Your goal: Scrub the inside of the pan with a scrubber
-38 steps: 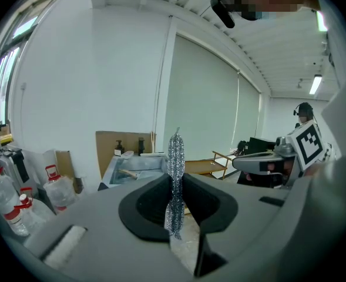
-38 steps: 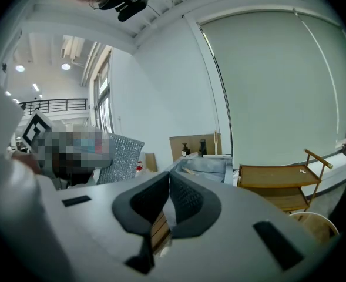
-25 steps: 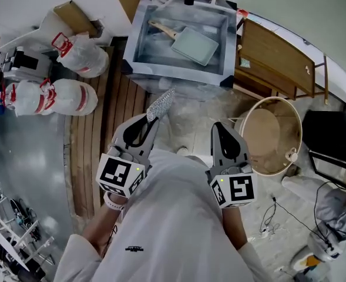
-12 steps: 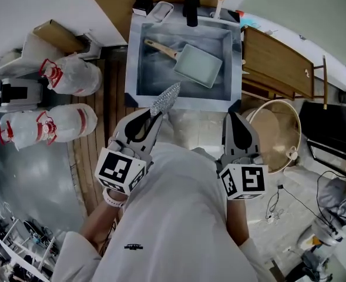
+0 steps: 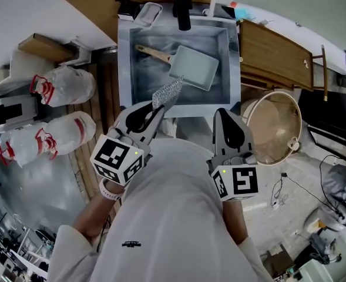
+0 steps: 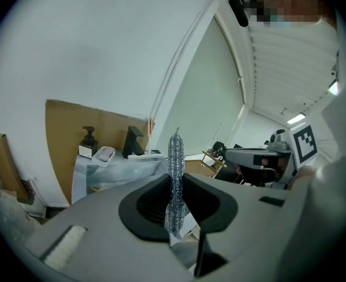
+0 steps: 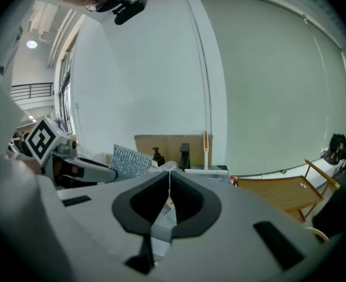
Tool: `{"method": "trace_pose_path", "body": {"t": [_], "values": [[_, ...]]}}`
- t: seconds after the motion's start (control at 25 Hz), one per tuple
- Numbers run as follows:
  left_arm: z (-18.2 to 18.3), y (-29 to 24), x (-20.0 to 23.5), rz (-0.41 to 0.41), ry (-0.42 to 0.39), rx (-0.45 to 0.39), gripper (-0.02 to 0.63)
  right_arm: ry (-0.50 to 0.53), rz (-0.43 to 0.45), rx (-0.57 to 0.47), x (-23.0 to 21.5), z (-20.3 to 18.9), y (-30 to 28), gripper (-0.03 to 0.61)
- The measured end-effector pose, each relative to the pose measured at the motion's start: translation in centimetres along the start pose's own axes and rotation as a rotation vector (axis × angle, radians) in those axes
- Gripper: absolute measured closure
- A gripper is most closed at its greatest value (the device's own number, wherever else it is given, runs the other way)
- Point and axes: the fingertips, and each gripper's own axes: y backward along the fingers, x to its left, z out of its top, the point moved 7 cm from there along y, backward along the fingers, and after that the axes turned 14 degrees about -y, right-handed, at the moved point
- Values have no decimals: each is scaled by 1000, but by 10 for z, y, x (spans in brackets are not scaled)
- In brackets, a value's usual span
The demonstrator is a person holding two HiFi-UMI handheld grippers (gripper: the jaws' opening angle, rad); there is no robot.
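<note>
A square pale-green pan [image 5: 195,67] with a wooden handle [image 5: 151,53] lies in the steel sink [image 5: 126,69] at the top of the head view. My left gripper [image 5: 158,108] is shut on a silver mesh scrubber [image 5: 167,94], which sticks up edge-on between the jaws [image 6: 174,175] and hangs over the sink's near rim. The scrubber also shows at the left of the right gripper view [image 7: 129,162]. My right gripper [image 5: 221,113] is shut with nothing in it, just short of the sink's near right corner.
A black faucet [image 5: 181,6], a soap dish [image 5: 147,13] and a pump bottle [image 6: 88,142] stand on the sink's far rim. A wooden folding table [image 5: 275,54] and a round basket [image 5: 276,127] stand to the right. White bags [image 5: 67,87] lie to the left.
The sink has come nearer in the head view. Both grippers have moved toward it, and the scrubber now reaches over the near rim close to the pan.
</note>
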Motion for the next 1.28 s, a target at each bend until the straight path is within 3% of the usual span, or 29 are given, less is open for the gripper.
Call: {"method": "trace_pose_path", "body": {"t": [0.28, 0.48, 0.68, 1.04, 1.2, 1.28], "values": [[13, -28, -6, -8, 7, 68, 548, -43, 39, 45, -23, 1, -19, 571], [6, -61, -1, -54, 73, 118, 548, -35, 61, 52, -41, 3, -38, 571], [2, -106, 8, -78, 77, 170, 548, -132, 17, 82, -71, -3, -59, 571], [-27, -185, 24, -83, 86, 304, 549, -208, 23, 151, -110, -22, -104, 571], [-44, -221, 30, -75, 131, 349, 549, -309, 18, 188, -127, -36, -121, 571], [-50, -238, 31, -65, 121, 372, 549, -296, 13, 204, -130, -42, -127, 571]]}}
